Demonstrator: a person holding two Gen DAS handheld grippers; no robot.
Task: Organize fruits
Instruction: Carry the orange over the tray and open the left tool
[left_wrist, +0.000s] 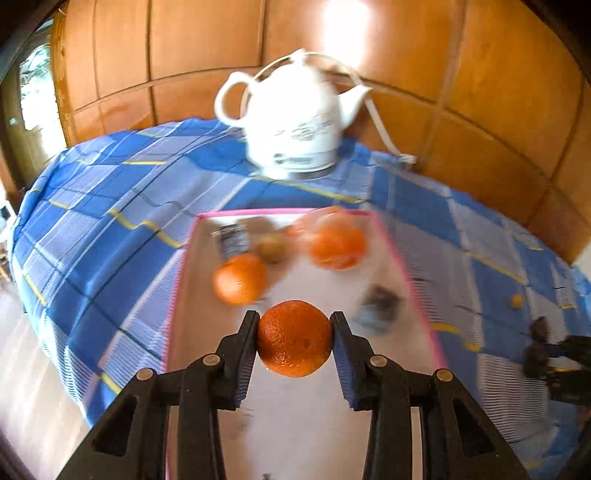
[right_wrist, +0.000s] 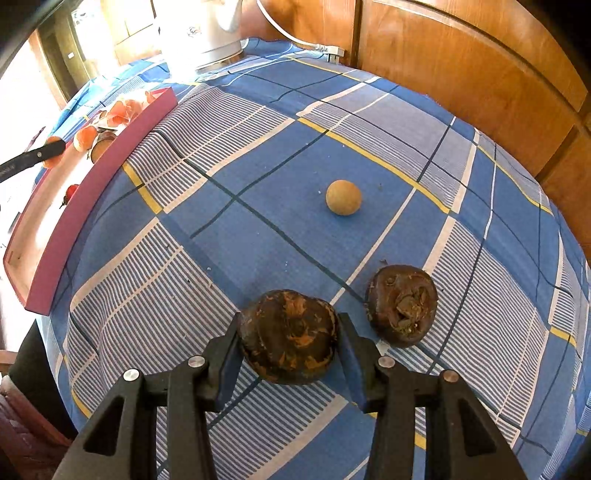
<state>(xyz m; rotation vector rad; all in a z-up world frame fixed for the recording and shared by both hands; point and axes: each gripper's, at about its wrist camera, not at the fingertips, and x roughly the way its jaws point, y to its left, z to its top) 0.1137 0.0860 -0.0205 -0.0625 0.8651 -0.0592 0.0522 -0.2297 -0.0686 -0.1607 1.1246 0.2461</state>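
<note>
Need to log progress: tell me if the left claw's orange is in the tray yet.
Not yet: orange hangs gripped over the tray.

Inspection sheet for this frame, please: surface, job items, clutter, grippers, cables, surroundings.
Surface: checked blue tablecloth, rumpled.
Job's things: pink-rimmed tray holding oranges and small packets; held orange; dark brown fruit in grasp, a second one beside it; small tan fruit.
Clutter: white kettle.
Grippers: left gripper shut on orange above the tray; right gripper around the dark fruit.
Cables: white cord behind the kettle.
Surroundings: wooden panelling.
</note>
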